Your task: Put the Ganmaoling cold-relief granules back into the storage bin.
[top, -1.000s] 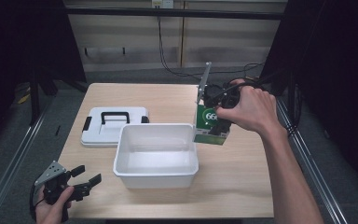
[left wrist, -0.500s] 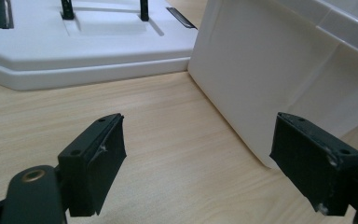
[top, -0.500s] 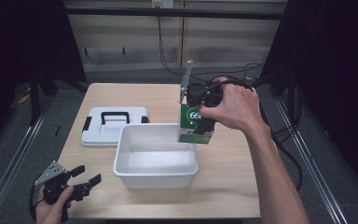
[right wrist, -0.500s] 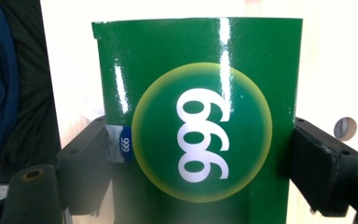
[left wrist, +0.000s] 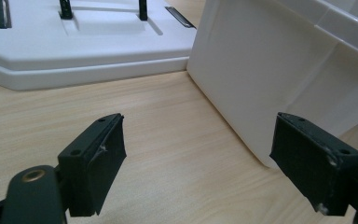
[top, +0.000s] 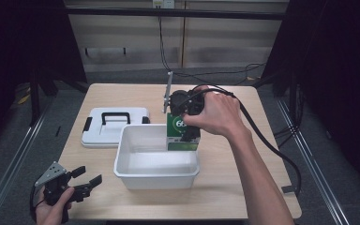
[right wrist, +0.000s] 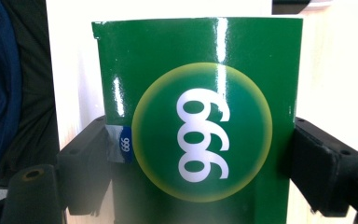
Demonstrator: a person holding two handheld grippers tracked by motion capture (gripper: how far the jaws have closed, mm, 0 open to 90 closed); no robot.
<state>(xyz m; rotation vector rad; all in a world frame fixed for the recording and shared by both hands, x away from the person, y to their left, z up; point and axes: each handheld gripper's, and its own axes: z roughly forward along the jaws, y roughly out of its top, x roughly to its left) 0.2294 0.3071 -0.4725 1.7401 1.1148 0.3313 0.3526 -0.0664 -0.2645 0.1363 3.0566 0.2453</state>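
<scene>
Right gripper (top: 186, 123) is clamped on the green box (top: 183, 134), one jaw on each side face. That is clear in the right gripper view, where the box (right wrist: 200, 121) sits between the black pads with its "666" label reading sideways. Its bottom is cut off by the frame edge there.

In the high view the box hangs over the far right corner of the white tub (top: 157, 161). Its lower edge is at or just inside the tub rim; can't tell if it touches the rim or the floor. The person's right hand (top: 218, 115) covers most of the gripper body.

Left gripper (top: 77, 182) is at the near left corner of the table (top: 225, 187), jaws spread wide with nothing between them. In the left gripper view they frame bare wood, with the tub wall (left wrist: 270, 74) on the right. The white lid (top: 115, 126) lies flat just left of the tub, its black handle partly cut off in that view.
</scene>
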